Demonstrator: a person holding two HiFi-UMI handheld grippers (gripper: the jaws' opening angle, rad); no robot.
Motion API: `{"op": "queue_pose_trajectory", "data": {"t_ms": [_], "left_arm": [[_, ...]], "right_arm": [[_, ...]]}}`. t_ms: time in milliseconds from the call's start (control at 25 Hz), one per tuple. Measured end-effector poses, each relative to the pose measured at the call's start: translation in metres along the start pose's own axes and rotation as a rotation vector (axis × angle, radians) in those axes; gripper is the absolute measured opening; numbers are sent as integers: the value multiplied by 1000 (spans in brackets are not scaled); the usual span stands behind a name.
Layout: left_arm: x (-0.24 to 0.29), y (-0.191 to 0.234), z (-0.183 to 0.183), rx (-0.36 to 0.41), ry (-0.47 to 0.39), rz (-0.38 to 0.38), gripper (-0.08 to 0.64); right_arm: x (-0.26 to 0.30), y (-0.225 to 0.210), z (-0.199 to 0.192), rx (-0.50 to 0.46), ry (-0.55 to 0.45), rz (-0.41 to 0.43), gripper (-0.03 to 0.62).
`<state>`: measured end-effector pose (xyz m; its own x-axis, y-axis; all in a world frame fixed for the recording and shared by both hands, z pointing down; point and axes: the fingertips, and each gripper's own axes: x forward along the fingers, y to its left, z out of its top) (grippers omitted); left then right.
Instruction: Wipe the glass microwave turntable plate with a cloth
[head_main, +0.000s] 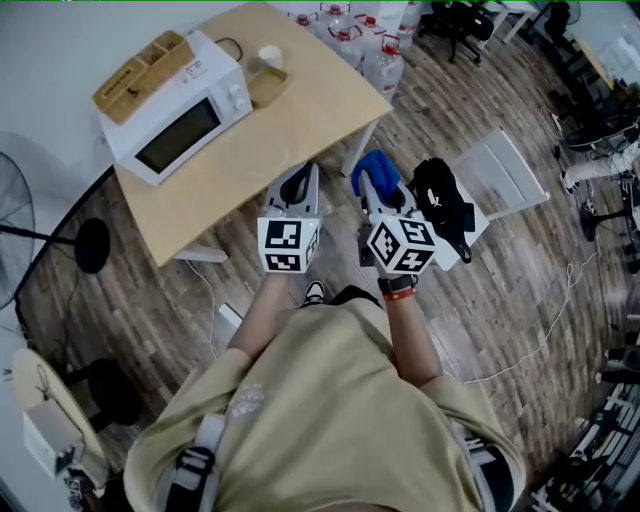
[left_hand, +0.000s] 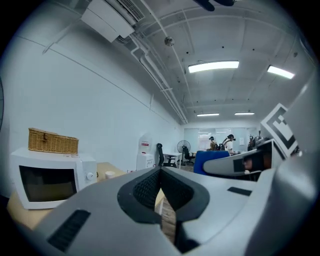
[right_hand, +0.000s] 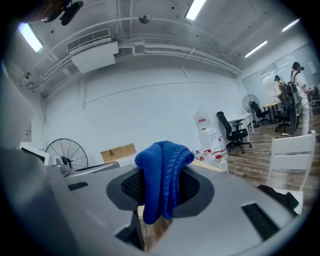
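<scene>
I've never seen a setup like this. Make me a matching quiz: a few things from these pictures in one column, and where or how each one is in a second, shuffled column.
Things:
1. wicker basket
2. blue cloth
3. white cup
4. left tool

Place or state:
a. pinched in the right tool
b. on top of the microwave
c. shut, holding nothing
d. on the wooden table, beside the microwave

Pairs: 1-b, 2-a, 3-d, 4-c
</scene>
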<state>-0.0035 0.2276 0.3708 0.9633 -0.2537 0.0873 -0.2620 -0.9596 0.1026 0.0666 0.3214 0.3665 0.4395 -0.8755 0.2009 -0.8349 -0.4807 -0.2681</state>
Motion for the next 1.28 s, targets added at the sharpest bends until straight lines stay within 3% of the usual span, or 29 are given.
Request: {"op": "queue_pose_trajectory", "data": {"t_ms": [160, 440, 760, 1280], "left_arm": [[-2, 40, 0, -27, -14, 76, 17], [-5, 99, -9, -36, 6, 205, 17], [10, 165, -1, -42, -11, 389, 17], [57, 239, 0, -93, -10, 625, 17]], "right_arm": [[38, 26, -1, -26, 26, 77, 130], [102, 62, -6, 47, 50, 229, 130], [183, 95, -6, 37, 123, 405, 130], [299, 133, -5, -80, 303, 684, 133]]}}
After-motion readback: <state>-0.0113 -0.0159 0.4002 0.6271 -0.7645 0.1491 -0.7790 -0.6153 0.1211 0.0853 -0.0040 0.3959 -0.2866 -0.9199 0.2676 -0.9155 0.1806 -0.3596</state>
